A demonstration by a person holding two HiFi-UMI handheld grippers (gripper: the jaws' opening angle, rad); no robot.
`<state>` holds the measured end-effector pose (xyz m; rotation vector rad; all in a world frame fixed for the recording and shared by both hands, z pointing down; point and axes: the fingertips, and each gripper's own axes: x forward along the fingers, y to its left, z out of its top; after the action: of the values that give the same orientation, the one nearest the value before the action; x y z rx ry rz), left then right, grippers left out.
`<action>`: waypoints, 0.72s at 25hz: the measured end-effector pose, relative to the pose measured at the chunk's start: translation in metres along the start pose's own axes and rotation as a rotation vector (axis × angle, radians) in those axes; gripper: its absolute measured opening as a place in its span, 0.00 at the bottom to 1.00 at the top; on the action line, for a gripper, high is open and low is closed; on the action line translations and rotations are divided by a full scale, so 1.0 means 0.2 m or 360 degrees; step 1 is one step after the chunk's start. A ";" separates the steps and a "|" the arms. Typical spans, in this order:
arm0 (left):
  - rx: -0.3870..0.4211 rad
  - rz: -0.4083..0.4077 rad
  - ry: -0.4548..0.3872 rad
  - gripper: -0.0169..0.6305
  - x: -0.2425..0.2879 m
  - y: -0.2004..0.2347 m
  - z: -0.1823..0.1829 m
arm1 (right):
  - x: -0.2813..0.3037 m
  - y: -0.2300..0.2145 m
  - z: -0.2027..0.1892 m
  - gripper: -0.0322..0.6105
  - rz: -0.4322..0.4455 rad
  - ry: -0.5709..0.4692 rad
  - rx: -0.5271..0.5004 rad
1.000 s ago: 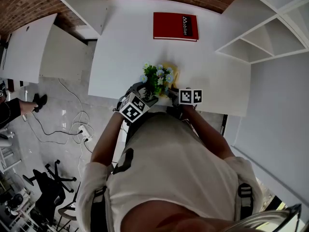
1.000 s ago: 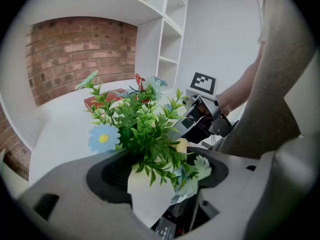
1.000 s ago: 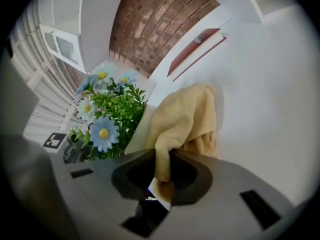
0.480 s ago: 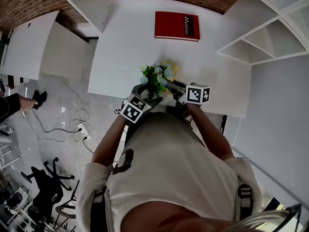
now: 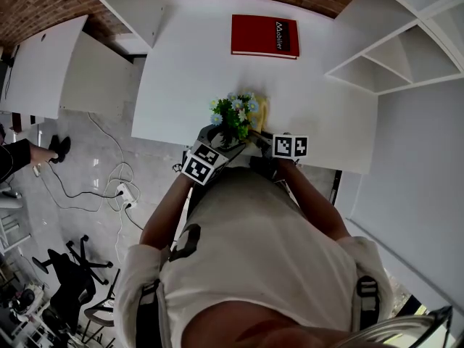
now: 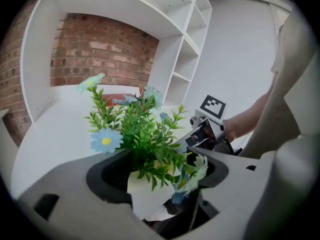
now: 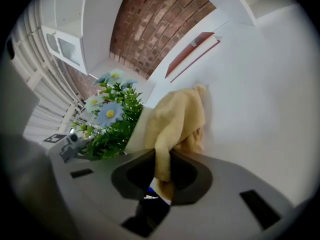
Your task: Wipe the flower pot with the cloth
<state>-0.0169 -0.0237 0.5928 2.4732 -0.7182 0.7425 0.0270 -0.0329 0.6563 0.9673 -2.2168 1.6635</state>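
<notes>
Right gripper view: cloth (image 7: 176, 118) is clamped in right tool (image 7: 161, 176), laid against flower pot (image 7: 134, 138) just left of it; pot is gripped by left tool (image 6: 157, 176) at bench's (image 5: 188, 71) near edge.

The right claw (image 7: 161, 171) swung its cloth (image 7: 176, 118) out, then back to the pot (image 7: 135, 135).

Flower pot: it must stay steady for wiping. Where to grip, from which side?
On the flower pot, grip the bare wall below the leaves, from the side away from the cloth, as the left gripper does; overhanging foliage likely blocks a top grip.
</notes>
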 end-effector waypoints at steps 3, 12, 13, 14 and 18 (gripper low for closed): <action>0.0033 0.0001 -0.0049 0.55 -0.10 0.03 0.06 | 0.00 -0.02 -0.01 0.16 -0.0016 0.0006 0.0030; 0.0298 -0.0169 0.0241 0.56 -0.14 0.05 -0.10 | -0.03 0.04 0.04 0.16 0.0023 -0.0004 0.0045; 0.0340 -0.0178 0.0263 0.56 -0.12 0.04 -0.11 | -0.03 0.06 0.05 0.16 0.0057 -0.0016 0.0092; 0.0365 -0.0184 0.0277 0.56 -0.10 0.04 -0.13 | -0.03 0.08 0.06 0.16 0.0093 -0.0031 0.0138; 0.0384 -0.0147 0.0268 0.56 -0.04 0.03 -0.16 | -0.06 0.19 0.12 0.16 0.0200 -0.0101 0.0168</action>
<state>-0.0382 -0.0069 0.6134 2.5952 -0.4730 1.0402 0.0182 -0.0449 0.6125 0.9348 -2.2946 1.8454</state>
